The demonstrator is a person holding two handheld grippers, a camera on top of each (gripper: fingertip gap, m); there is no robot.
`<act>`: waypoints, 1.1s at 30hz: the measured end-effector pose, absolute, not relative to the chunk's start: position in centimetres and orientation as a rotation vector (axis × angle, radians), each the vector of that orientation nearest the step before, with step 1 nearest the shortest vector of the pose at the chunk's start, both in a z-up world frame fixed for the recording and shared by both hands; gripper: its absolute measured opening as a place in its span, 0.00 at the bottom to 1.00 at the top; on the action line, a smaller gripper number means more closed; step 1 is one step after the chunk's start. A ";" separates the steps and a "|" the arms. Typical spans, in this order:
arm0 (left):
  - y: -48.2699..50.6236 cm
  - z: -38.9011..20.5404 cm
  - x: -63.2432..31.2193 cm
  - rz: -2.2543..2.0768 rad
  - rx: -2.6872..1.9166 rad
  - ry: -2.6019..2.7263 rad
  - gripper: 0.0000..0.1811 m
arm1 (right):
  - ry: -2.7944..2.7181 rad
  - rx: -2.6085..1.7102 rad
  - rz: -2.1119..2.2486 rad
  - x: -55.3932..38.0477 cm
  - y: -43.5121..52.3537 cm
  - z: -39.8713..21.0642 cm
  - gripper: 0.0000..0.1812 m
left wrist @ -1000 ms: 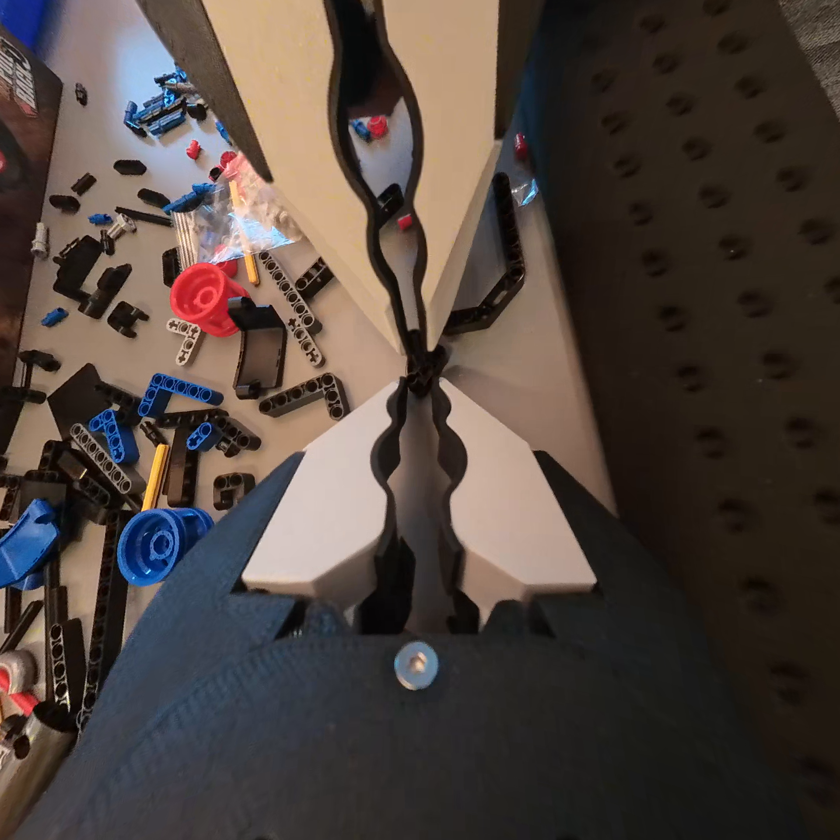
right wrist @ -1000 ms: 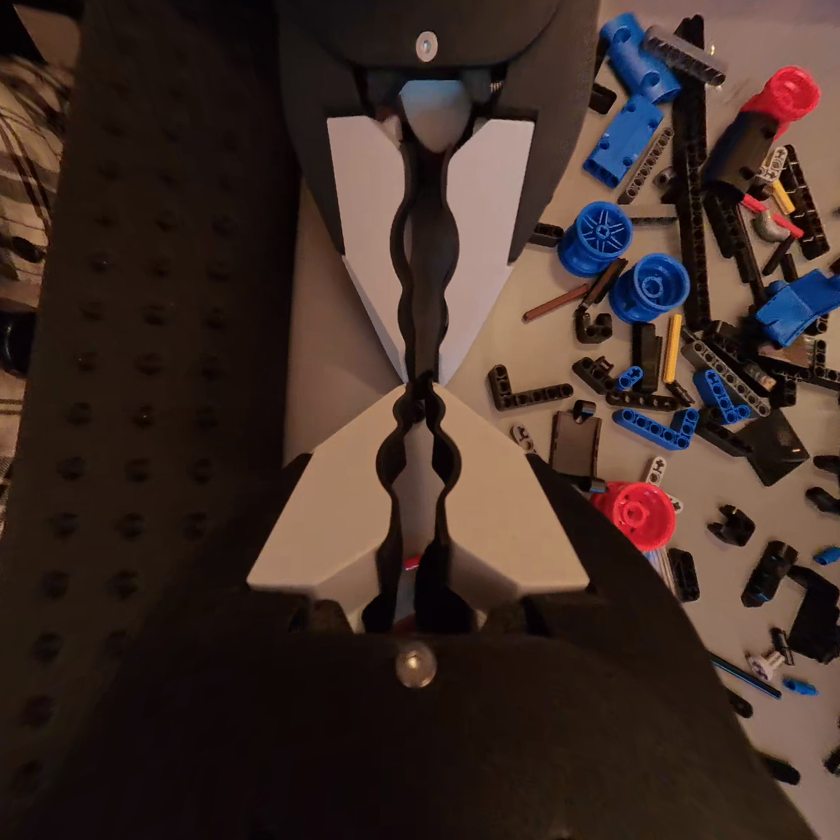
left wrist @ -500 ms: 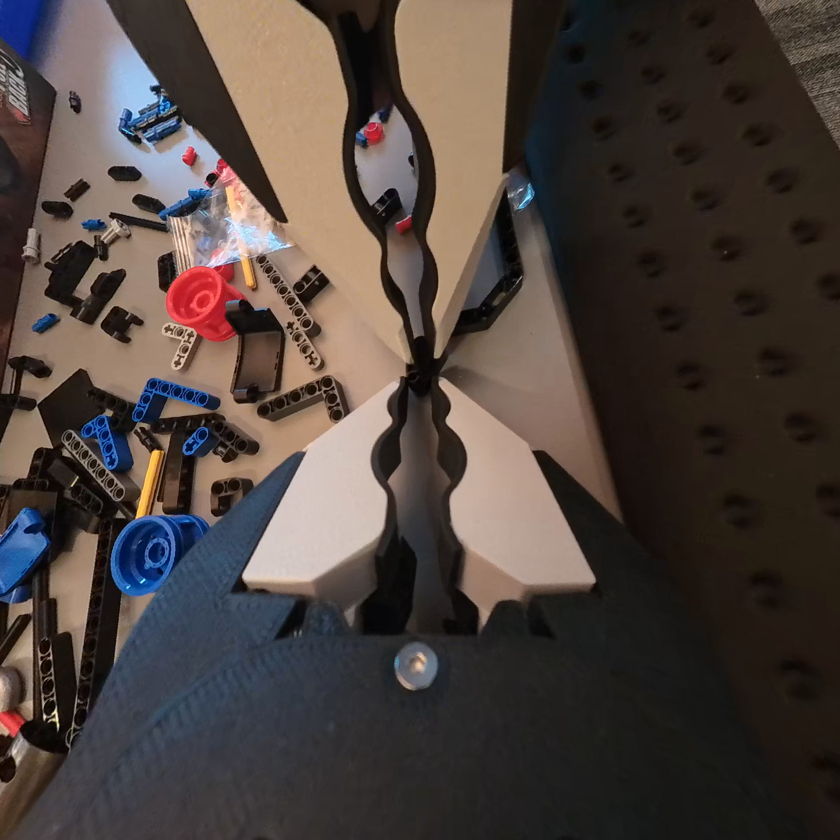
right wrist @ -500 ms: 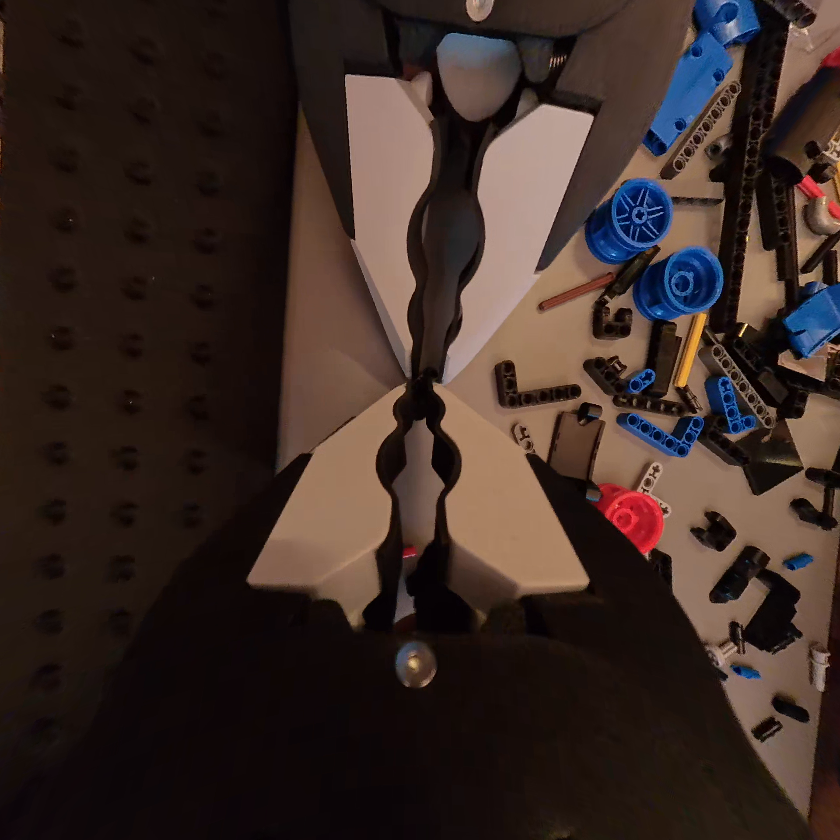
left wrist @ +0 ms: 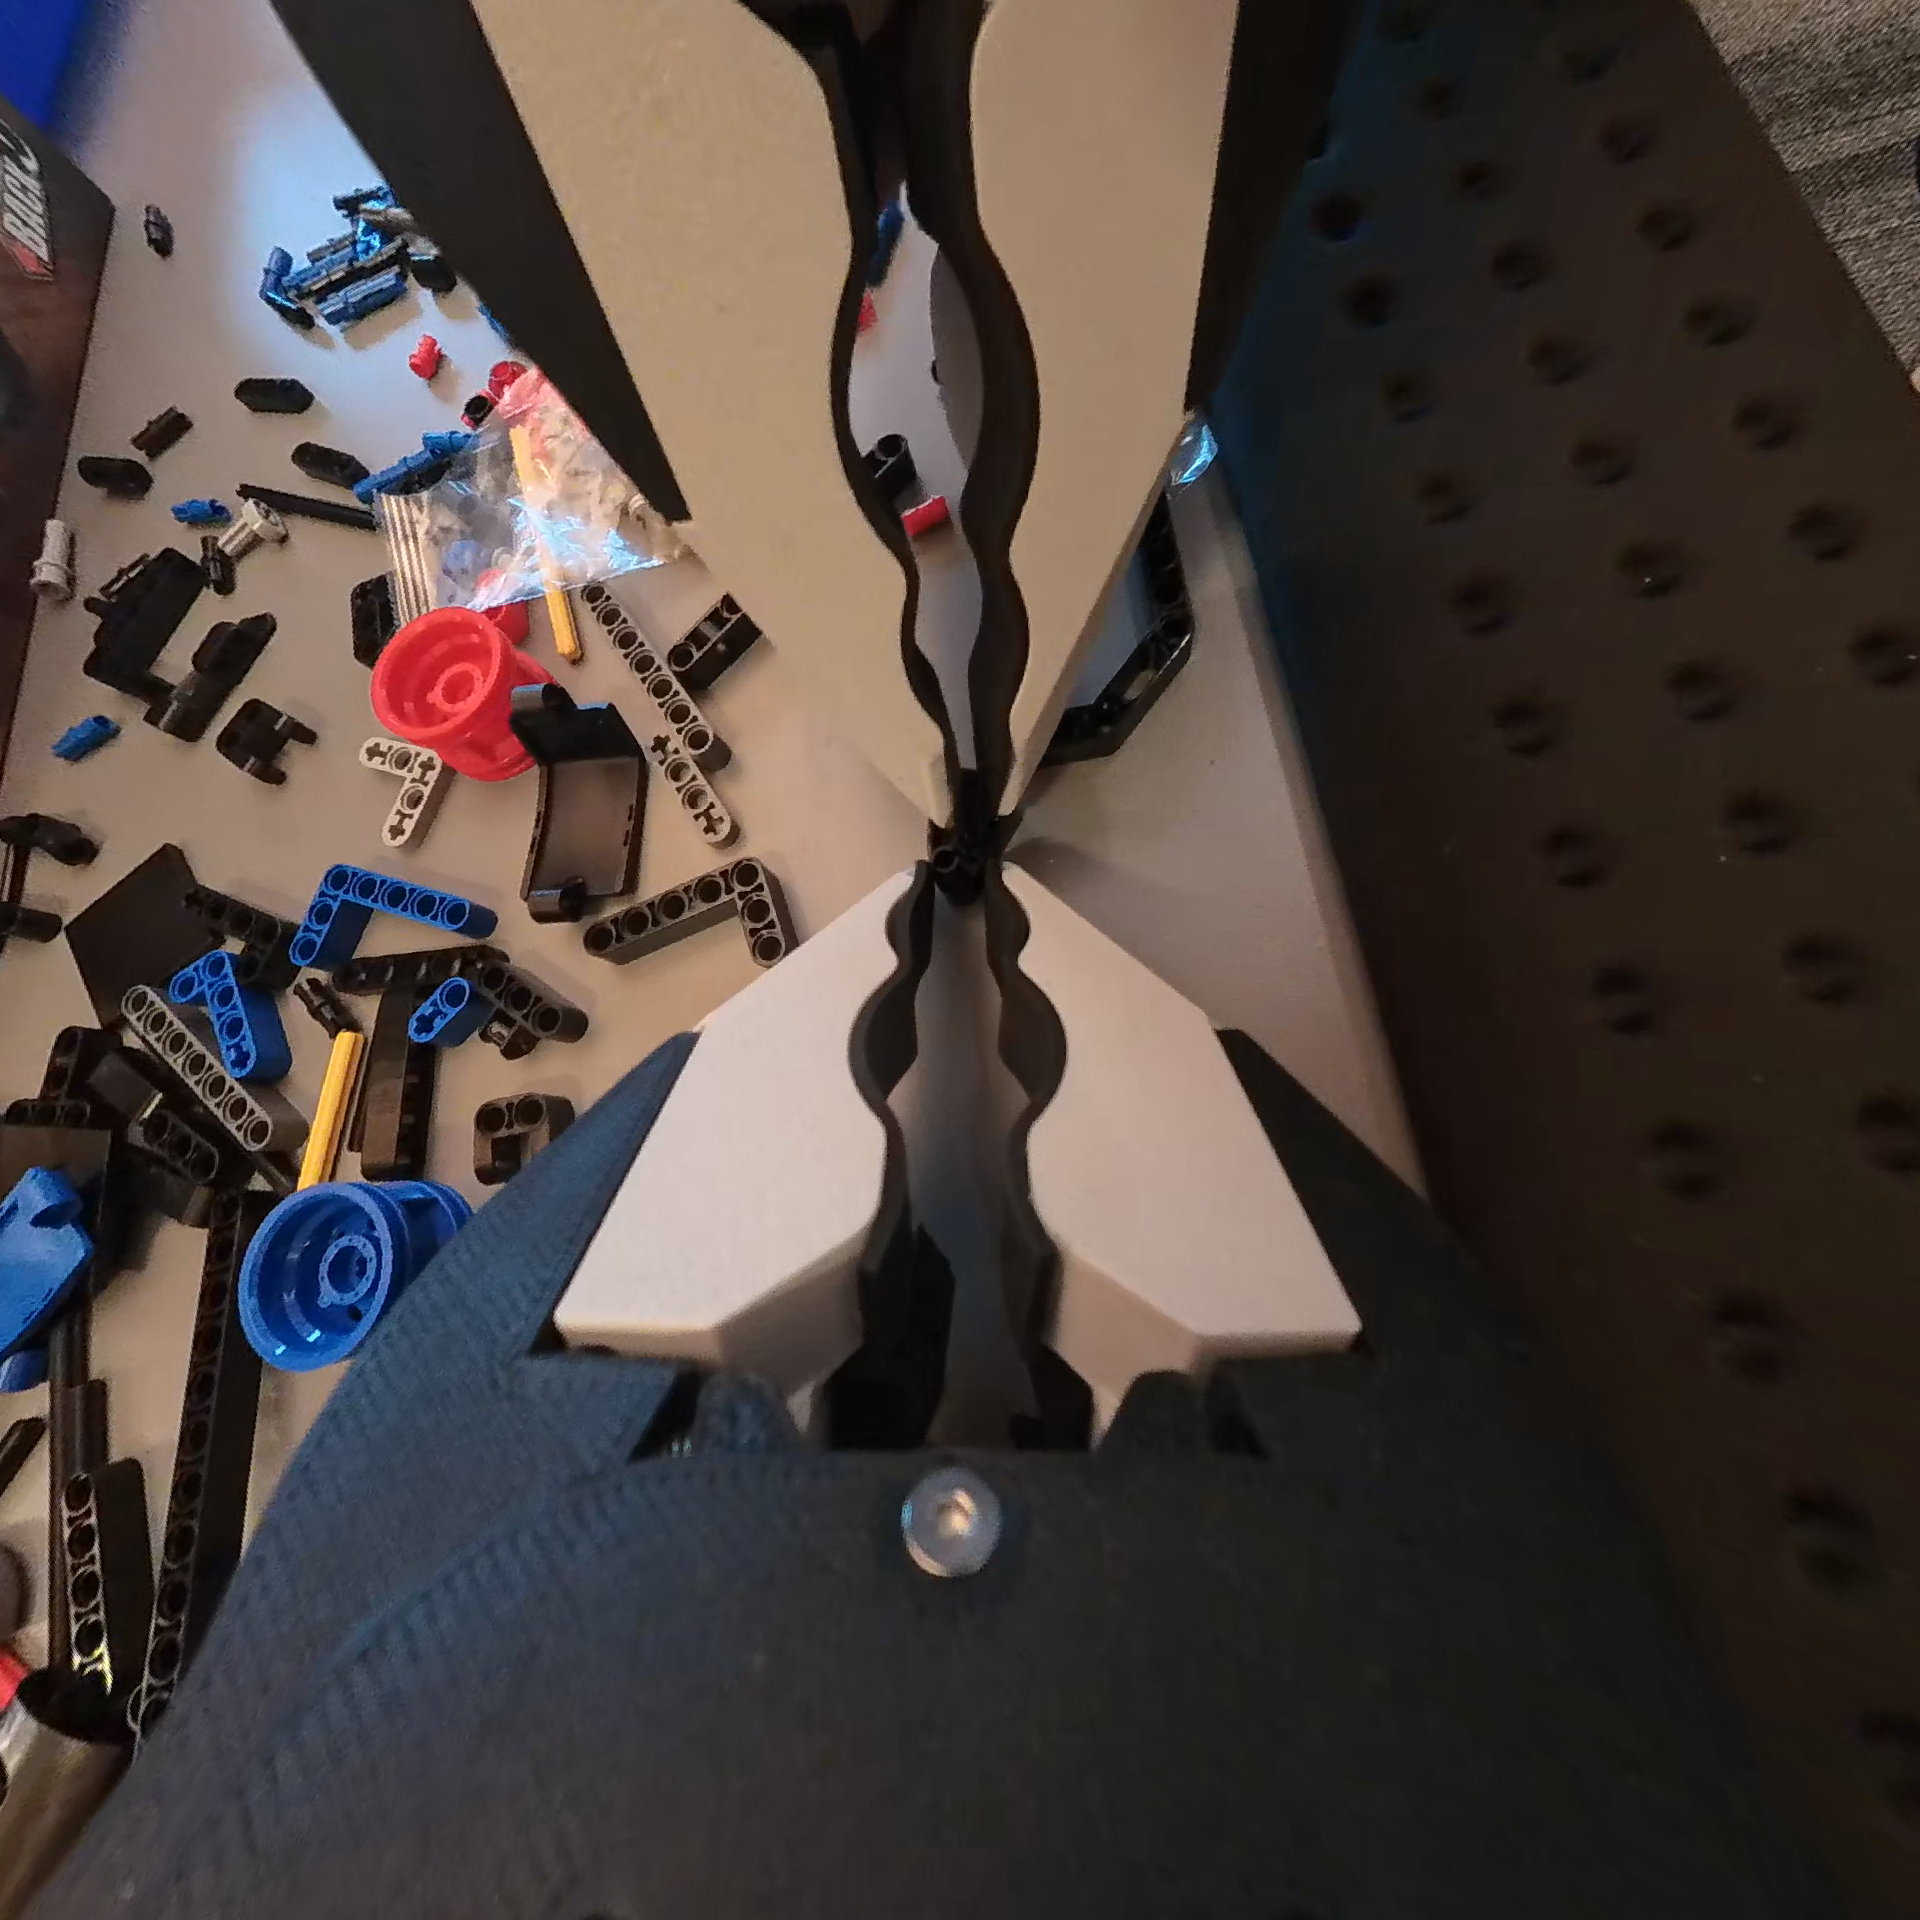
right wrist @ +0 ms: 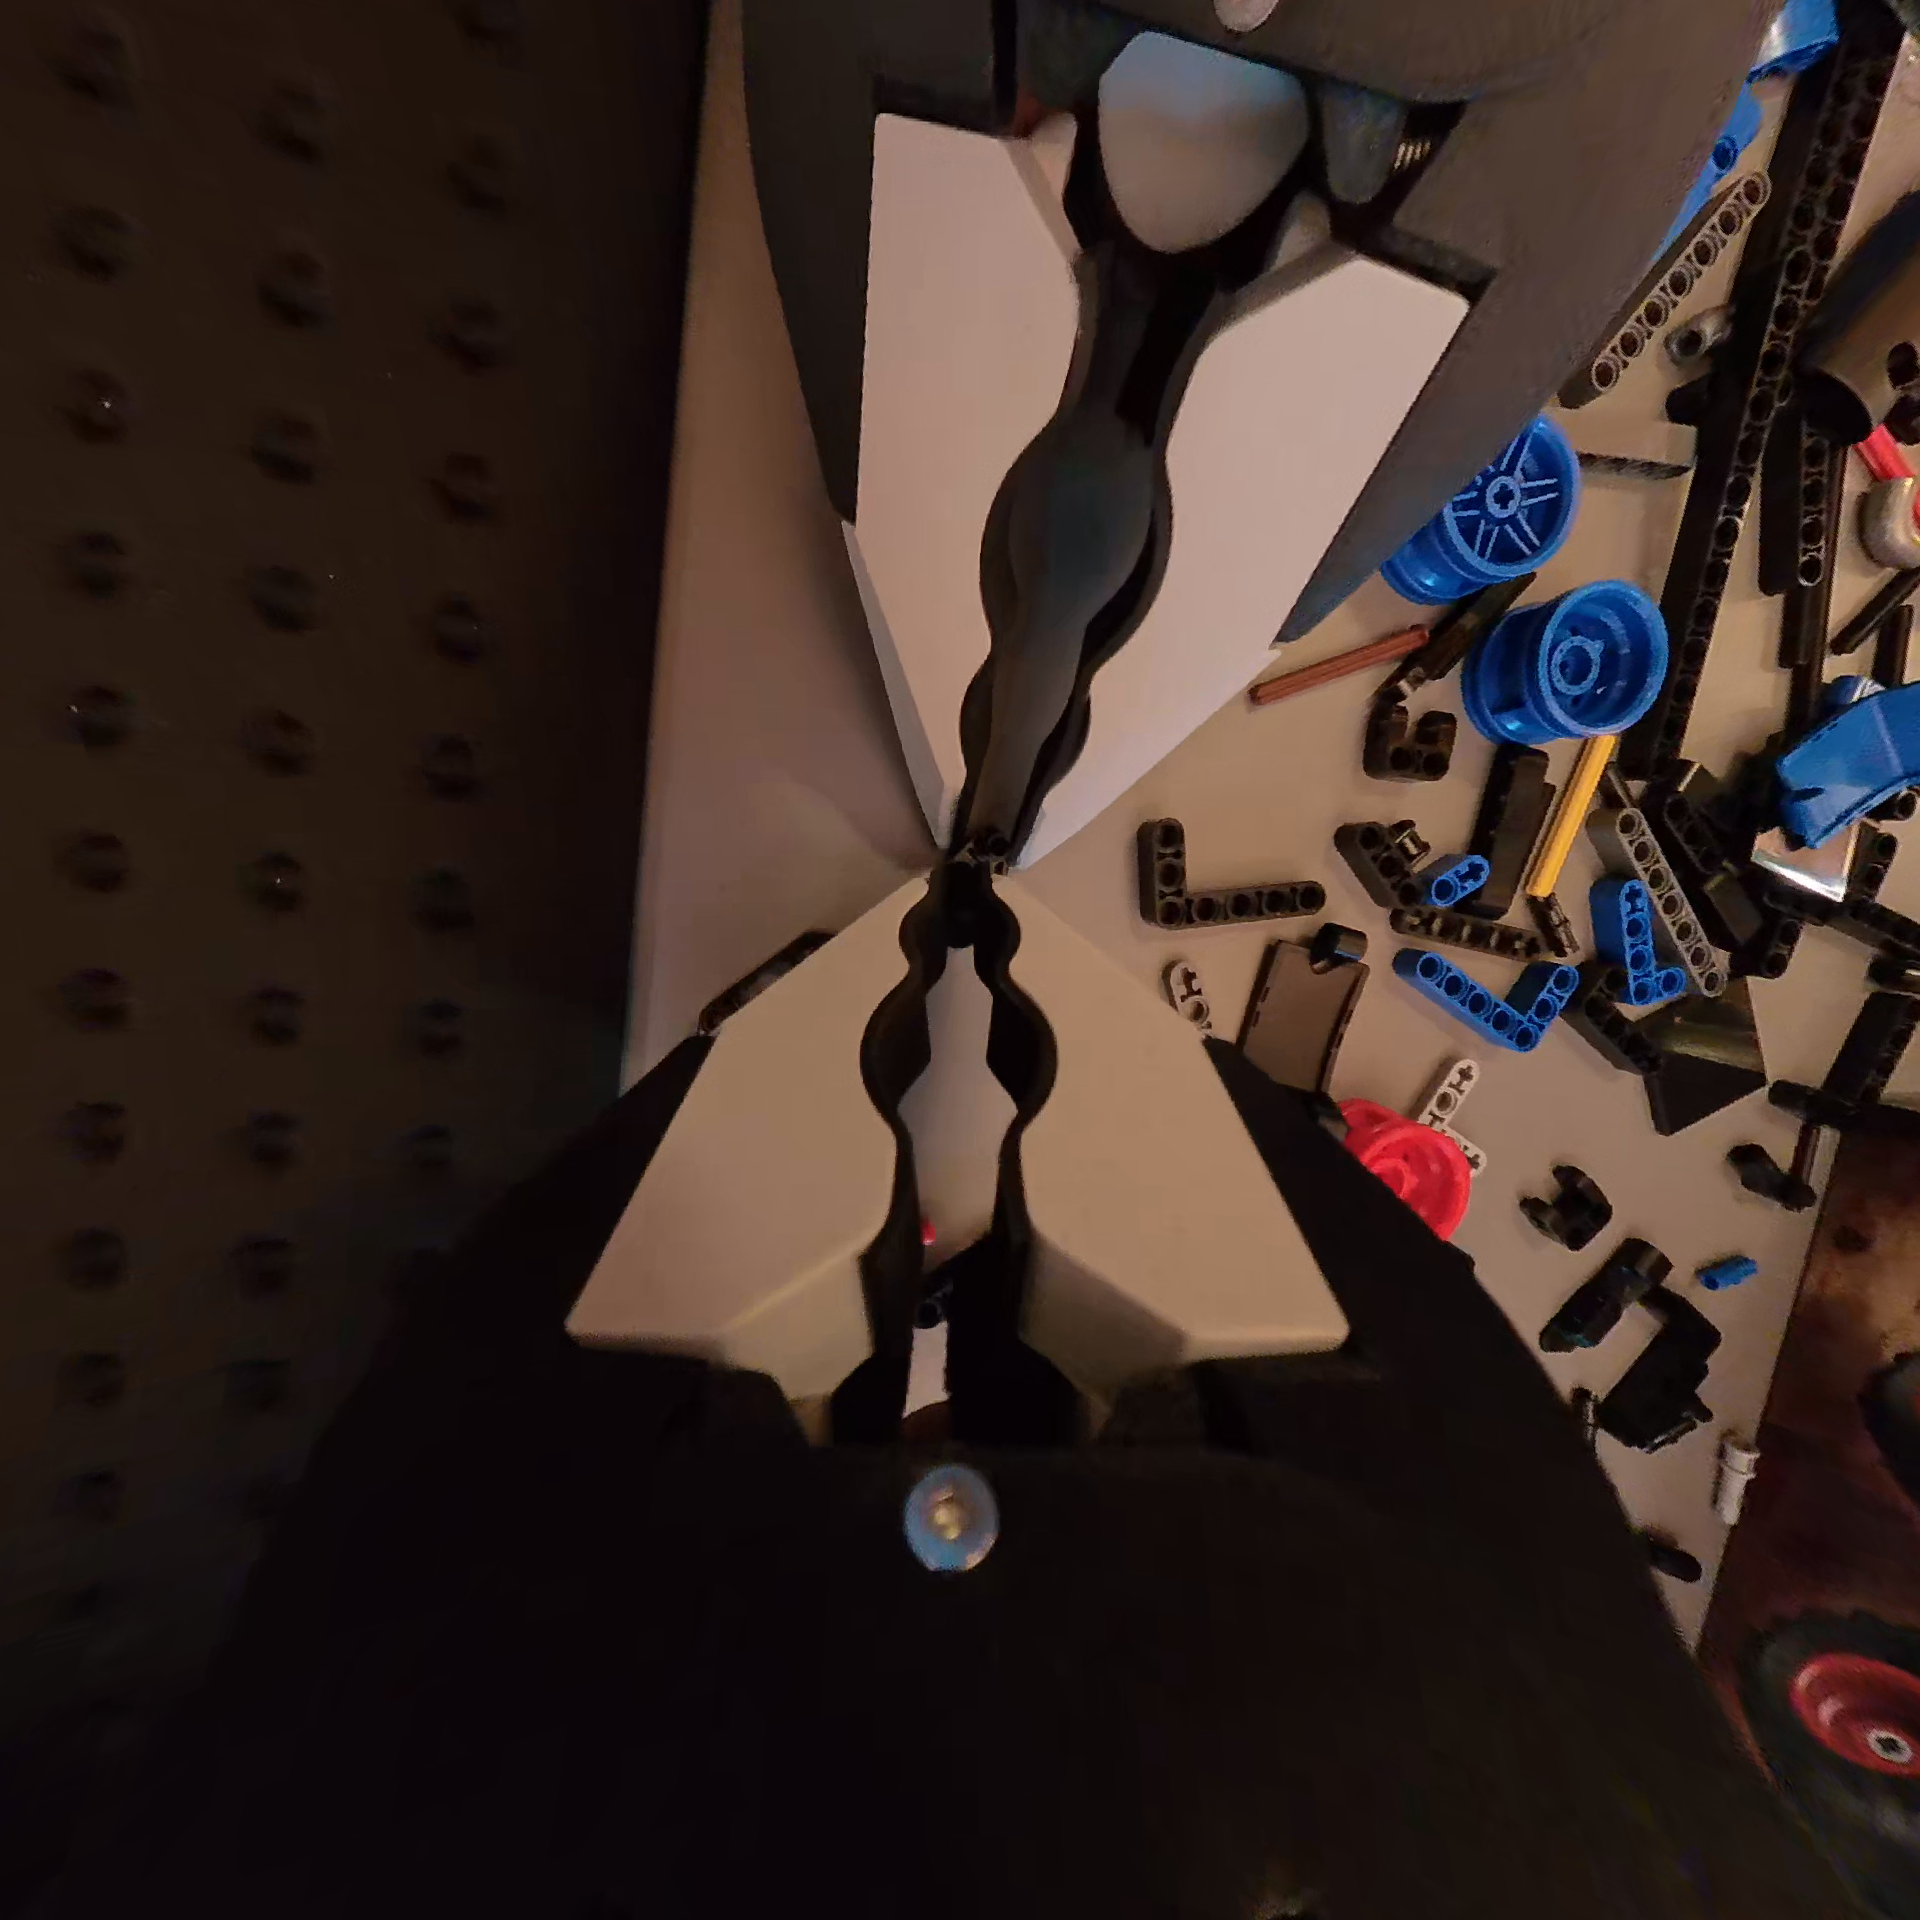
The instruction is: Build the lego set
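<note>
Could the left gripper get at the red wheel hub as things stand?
Probably not right away: the left gripper is shut on a small black piece, tip to tip with the right gripper. The red wheel hub itself lies uncovered.

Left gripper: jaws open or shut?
Shut. In the left wrist view, the left gripper has its jaws pinched together on a small black lego piece, tip to tip with the right gripper.

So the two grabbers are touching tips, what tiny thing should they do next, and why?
Probably a gentle push straight together. Both the left gripper and the right gripper have their jaws closed on small black pieces that meet tip to tip above the table. They look lined up, but whether they are fully joined is too small to tell, so pressing a little more seems safest before letting go.
</note>
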State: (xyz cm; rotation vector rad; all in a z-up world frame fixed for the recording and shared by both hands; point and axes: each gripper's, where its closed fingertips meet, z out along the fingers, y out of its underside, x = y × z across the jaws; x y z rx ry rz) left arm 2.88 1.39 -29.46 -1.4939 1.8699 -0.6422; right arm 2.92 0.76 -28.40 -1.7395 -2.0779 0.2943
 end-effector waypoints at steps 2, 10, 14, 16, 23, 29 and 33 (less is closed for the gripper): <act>1.4 -29.5 2.9 -0.638 -1.487 1.873 0.04 | -2.088 -1.741 0.293 2.9 0.8 -28.4 0.01; 1.4 -29.5 2.9 -0.644 -1.489 1.874 0.04 | -2.111 -1.766 0.331 3.0 0.8 -28.5 0.01; 1.4 -29.5 2.9 -0.644 -1.486 1.875 0.04 | -2.108 -1.775 0.330 3.0 0.8 -28.5 0.01; 1.4 -29.5 2.9 -0.646 -1.486 1.875 0.04 | -2.111 -1.777 0.326 3.0 0.8 -28.5 0.01; 1.4 -29.5 2.9 -0.651 -1.486 1.876 0.04 | -2.143 -1.776 0.325 3.0 0.8 -28.6 0.01; 1.4 -29.5 2.9 -0.657 -1.490 1.876 0.04 | -2.182 -1.785 0.321 3.0 0.8 -28.7 0.01; 1.4 -29.5 2.9 -0.664 -1.492 1.876 0.04 | -2.211 -1.803 0.321 3.0 0.8 -28.7 0.01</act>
